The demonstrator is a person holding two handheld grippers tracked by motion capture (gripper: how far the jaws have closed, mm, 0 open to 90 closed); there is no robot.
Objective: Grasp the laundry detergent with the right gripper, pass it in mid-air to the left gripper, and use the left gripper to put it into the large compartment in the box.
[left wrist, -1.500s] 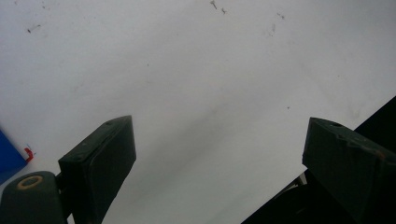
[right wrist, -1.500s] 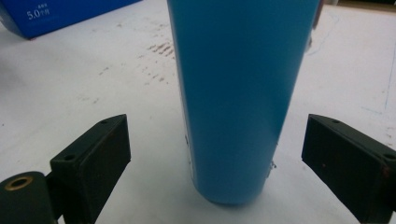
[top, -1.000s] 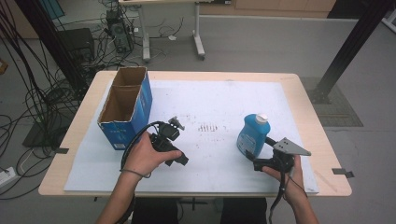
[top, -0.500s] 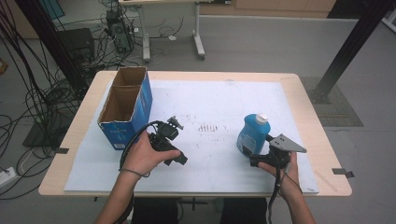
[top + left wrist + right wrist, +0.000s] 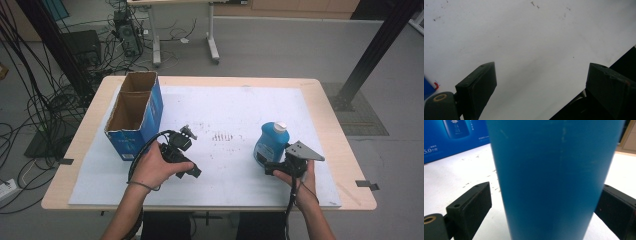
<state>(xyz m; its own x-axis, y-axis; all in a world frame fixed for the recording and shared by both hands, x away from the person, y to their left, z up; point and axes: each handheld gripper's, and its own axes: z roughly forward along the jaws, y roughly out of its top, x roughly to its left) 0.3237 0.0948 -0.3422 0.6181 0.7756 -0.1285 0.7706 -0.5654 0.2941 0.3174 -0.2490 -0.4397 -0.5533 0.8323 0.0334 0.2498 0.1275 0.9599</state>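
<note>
Bottle: a blue plastic bottle with a white cap (image 5: 270, 141) stands upright on the right half of the tabletop, on the white sheet (image 5: 235, 107) that covers most of the pale wooden tabletop (image 5: 327, 107).
Right claw: the right claw (image 5: 268, 167) sits just at the bottle's near side, held in the person's right hand (image 5: 301, 181). In the right gripper view its two black jaws stand wide apart with the bottle's blue body (image 5: 554, 177) between them; a gap shows at the left jaw, and at the right jaw I cannot tell whether it touches. It grips nothing.
Left claw: the left claw (image 5: 194, 171) is held in the person's left hand (image 5: 152, 167) low over the sheet, left of centre and well apart from the bottle. In the left gripper view its jaws are spread wide over bare white sheet (image 5: 531, 45), holding nothing.
Box: an open blue cardboard box with a brown inside (image 5: 135, 112) stands at the left of the tabletop, near the left hand.
</note>
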